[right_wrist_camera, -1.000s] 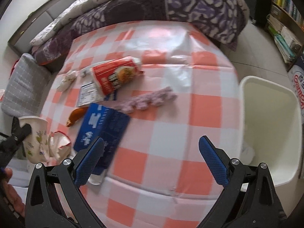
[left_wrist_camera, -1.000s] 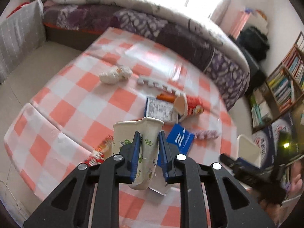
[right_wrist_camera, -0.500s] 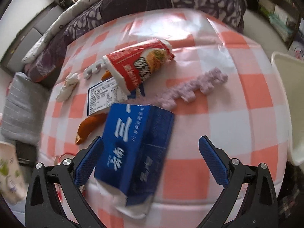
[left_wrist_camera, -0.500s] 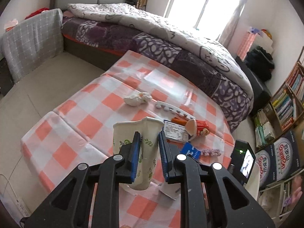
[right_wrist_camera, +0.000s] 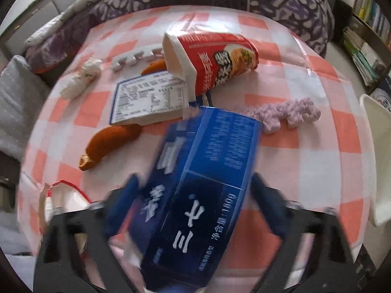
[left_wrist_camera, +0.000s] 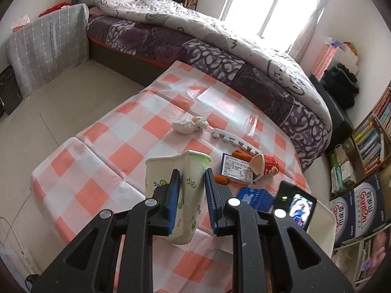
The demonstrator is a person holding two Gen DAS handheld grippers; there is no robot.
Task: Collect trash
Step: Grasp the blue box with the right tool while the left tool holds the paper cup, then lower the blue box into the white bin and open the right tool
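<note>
**Cup pinched in left gripper, blue box between the right fingers**

The table point(left_wrist_camera: 92, 171) wears an orange-and-white checked cloth and carries the trash. Off its right end stands a white bin point(right_wrist_camera: 376, 161), cut off by the frame edge in both views; its contents cannot be seen.

The blue box point(right_wrist_camera: 207, 183) lies on the cloth between the fingers of the right gripper point(right_wrist_camera: 193, 202). The jaws stand wide, one each side of the box; motion blur hides whether the pads touch it.

A red noodle cup point(right_wrist_camera: 215, 58) lies on its side, mouth toward the left, and looks empty. Its rim overlaps a white label card point(right_wrist_camera: 149, 97).

The left gripper point(left_wrist_camera: 191, 196) is clamped on a white paper cup point(left_wrist_camera: 178, 193) with green leaf print, held upright above the table's near edge and squeezed out of round. Its inside is not visible.

Smaller pieces: a lilac foam strip point(right_wrist_camera: 286, 114) right of the box, a sausage point(right_wrist_camera: 110, 141) left of it, a white foam strip point(left_wrist_camera: 234, 141), a crumpled tissue point(left_wrist_camera: 189, 124), and a torn red-edged wrapper point(right_wrist_camera: 63, 200), partly hidden by the right gripper.
</note>
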